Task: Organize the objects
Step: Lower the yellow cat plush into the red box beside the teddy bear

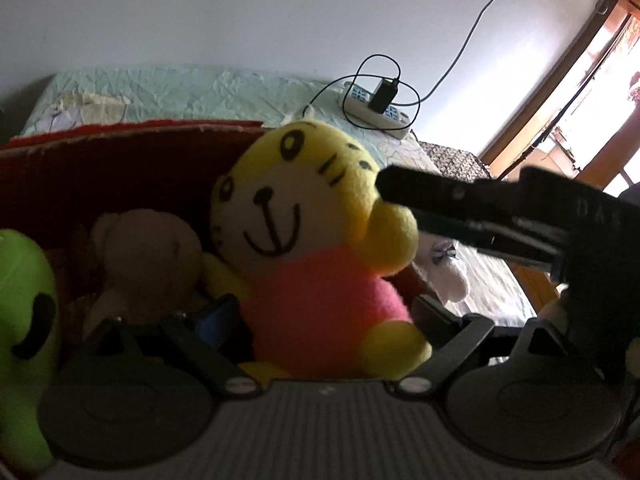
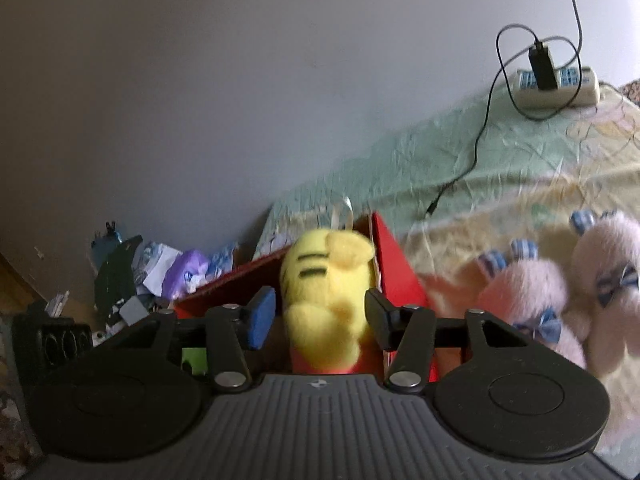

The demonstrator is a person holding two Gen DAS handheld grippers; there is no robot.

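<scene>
A yellow tiger plush (image 1: 304, 216) in a pink shirt stands tilted inside a red cardboard box (image 1: 120, 136). My left gripper (image 1: 324, 312) is open around its body, with a narrow gap at each finger. In the right wrist view the same plush (image 2: 328, 280) fills the space between the fingers of my right gripper (image 2: 320, 316), which is shut on its side. From the left wrist view those black fingers (image 1: 448, 196) reach in from the right onto the plush's cheek and raised arm. A beige bear (image 1: 148, 256) and a green plush (image 1: 24, 320) also lie in the box.
The box (image 2: 392, 264) sits on a bed with a pale green sheet (image 2: 440, 152). Two pale pink bunny plushes (image 2: 532, 292) lie to its right. A power strip (image 2: 556, 84) with charger and cable rests by the wall. Clutter (image 2: 160, 272) is piled on the floor at the left.
</scene>
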